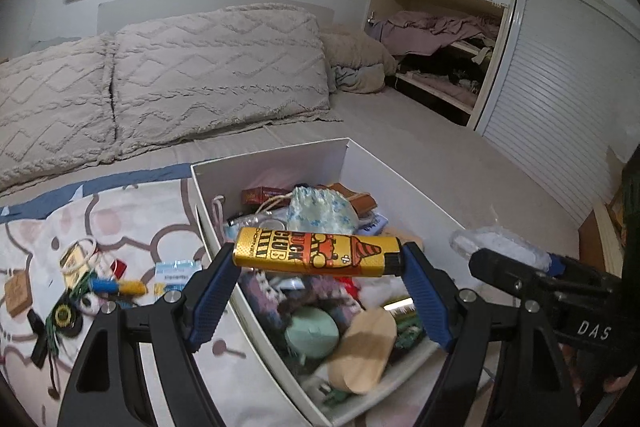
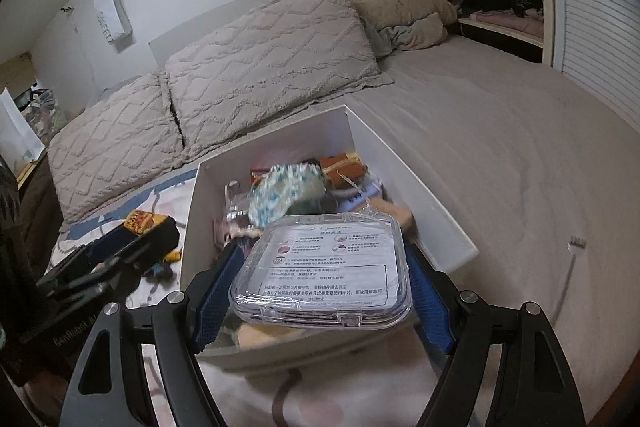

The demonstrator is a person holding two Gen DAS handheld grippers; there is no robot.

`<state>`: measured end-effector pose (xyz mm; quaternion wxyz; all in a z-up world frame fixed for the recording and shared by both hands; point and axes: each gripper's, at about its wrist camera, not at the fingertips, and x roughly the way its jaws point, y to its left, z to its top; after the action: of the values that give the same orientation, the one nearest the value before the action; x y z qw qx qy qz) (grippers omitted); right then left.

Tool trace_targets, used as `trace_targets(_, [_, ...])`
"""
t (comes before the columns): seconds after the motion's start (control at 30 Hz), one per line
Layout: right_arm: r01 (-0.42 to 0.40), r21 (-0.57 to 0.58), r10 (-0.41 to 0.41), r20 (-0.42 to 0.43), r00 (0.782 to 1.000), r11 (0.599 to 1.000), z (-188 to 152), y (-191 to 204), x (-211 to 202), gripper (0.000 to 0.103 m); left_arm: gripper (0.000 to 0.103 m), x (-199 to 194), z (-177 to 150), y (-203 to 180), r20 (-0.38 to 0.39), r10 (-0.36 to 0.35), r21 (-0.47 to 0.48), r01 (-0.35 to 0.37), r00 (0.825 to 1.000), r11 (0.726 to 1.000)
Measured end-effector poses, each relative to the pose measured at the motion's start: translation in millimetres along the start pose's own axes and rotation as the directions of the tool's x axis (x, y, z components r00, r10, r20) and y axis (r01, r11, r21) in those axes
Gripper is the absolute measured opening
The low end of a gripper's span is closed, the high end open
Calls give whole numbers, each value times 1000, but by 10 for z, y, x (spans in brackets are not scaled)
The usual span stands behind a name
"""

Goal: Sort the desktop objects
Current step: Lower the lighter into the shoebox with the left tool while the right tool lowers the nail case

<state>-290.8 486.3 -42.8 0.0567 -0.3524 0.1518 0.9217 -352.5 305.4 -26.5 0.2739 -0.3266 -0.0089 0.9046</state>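
1. Yellow lighter [image 1: 316, 254] is being gripped end to end by the left gripper [image 1: 318, 267], hanging crosswise over the white box [image 1: 276, 155], likely for dropping in.
2. Clear plastic case [image 2: 322, 269] is being clamped flat by the right gripper [image 2: 324, 275] over the box's 6 o'clock edge.
3. Loose clutter [image 1: 80, 279] is waiting at 9 o'clock on the bedspread.

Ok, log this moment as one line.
left gripper: shut on yellow lighter | right gripper: shut on clear plastic case | both over white box

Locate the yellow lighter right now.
Left wrist view, centre: the lighter is clamped crosswise between the left gripper fingers, above the white box.
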Motion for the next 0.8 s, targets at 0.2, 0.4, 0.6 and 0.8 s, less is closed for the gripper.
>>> trace_targets(0.2, [-10, 9, 10, -31, 999, 1000, 300, 26, 283, 80, 81, 262, 213, 159, -19, -11, 2, 11, 1000, 1000])
trace_targets(0.4, [-34, 19, 36, -98, 995, 999, 588, 47, 646, 80, 81, 492, 307, 337, -52, -19, 5, 19, 998, 1000])
trace_targets(0.6, [-37, 18, 40, -198, 979, 999, 804, 85, 1159, 80, 81, 705, 350, 500, -80, -23, 10, 24, 997, 1000])
trace_targets(0.8, [-20, 15, 24, -281, 959, 1000, 971, 125, 1697, 80, 81, 900, 381, 638, -102, -30, 5, 31, 994, 1000])
